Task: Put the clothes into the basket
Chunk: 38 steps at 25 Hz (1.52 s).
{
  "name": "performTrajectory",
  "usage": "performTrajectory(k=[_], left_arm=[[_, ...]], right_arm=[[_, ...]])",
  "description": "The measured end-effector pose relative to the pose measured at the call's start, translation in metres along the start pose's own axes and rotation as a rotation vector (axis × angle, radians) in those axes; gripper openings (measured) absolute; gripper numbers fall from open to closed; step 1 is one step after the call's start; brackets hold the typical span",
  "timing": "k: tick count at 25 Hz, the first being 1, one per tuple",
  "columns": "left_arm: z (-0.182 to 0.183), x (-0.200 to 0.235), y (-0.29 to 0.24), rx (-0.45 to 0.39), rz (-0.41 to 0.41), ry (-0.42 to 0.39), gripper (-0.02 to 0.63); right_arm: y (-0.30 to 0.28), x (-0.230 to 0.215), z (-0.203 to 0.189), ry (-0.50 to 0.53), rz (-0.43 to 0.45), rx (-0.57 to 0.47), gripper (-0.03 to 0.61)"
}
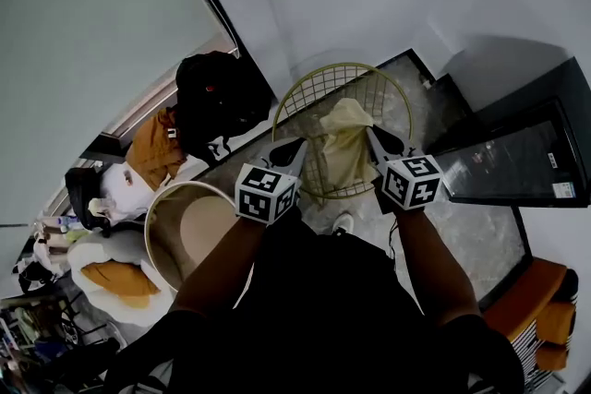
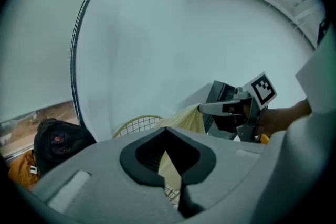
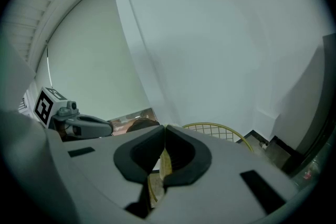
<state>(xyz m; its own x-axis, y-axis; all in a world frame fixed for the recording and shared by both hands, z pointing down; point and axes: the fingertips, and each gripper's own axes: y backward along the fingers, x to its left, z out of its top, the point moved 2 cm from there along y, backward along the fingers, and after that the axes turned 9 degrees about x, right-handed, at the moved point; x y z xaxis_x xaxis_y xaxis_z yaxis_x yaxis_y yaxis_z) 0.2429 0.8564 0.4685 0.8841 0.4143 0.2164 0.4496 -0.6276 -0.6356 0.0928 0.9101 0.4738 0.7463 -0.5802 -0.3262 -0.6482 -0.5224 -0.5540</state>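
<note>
Above the yellow wire basket (image 1: 297, 92), pale yellow garment (image 1: 344, 148) hanging spread between both claws, left claw (image 1: 295, 147) pinched shut on one edge, right claw (image 1: 378, 137) clamped on the other

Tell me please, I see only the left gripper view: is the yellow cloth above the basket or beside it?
Observer: Above it. In the head view the cloth hangs between the left gripper and the right gripper, and its lower part drops within the basket rim.
Operator: Is the right gripper closed on it?
Observer: Yes. The right gripper view shows its jaws shut on the cloth's edge.
Operator: Is anything else near the basket?
Observer: A round tub stands left of the basket, close to the person.
</note>
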Motion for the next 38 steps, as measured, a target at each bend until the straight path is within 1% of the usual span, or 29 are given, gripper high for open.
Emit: performTrajectory(k=[4,8,13,15,18,22,27,31,38], left_arm=[[-0.005,-0.034,0.006,-0.013,-0.001,-0.001,0.003],[-0.019,-0.068,0.017,-0.015,-0.012,-0.009,0.003],[-0.025,-0.087,0.022,-0.005,-0.013,-0.039,0.003],[-0.024,-0.095,0.022,0.001,-0.021,-0.050,0.003],[-0.017,-0.110,0.018,0.003,-0.046,-0.088,0.003],[-0.010,-0.122,0.015,0.003,-0.089,-0.128,0.003],[-0.011,-0.131,0.020,0.000,-0.146,-0.175,0.003],[-0.019,-0.134,0.030,0.007,-0.196,-0.223,0.003],[-0.028,-0.129,0.059,0.000,-0.281,-0.283,0.003]], right_arm=[[0.037,0.000,-0.013,0.001,0.019,-0.039,0.020],[0.065,0.001,-0.029,0.010,0.026,-0.066,0.020],[0.092,0.002,-0.042,-0.009,0.026,-0.095,0.018],[0.102,0.002,-0.047,-0.016,0.022,-0.096,0.018],[0.117,-0.004,-0.053,-0.030,0.006,-0.112,0.018],[0.133,-0.003,-0.058,-0.047,-0.025,-0.129,0.018],[0.154,0.005,-0.063,-0.073,-0.083,-0.166,0.018],[0.170,0.021,-0.071,-0.099,-0.150,-0.199,0.018],[0.194,0.061,-0.085,-0.168,-0.254,-0.254,0.018]])
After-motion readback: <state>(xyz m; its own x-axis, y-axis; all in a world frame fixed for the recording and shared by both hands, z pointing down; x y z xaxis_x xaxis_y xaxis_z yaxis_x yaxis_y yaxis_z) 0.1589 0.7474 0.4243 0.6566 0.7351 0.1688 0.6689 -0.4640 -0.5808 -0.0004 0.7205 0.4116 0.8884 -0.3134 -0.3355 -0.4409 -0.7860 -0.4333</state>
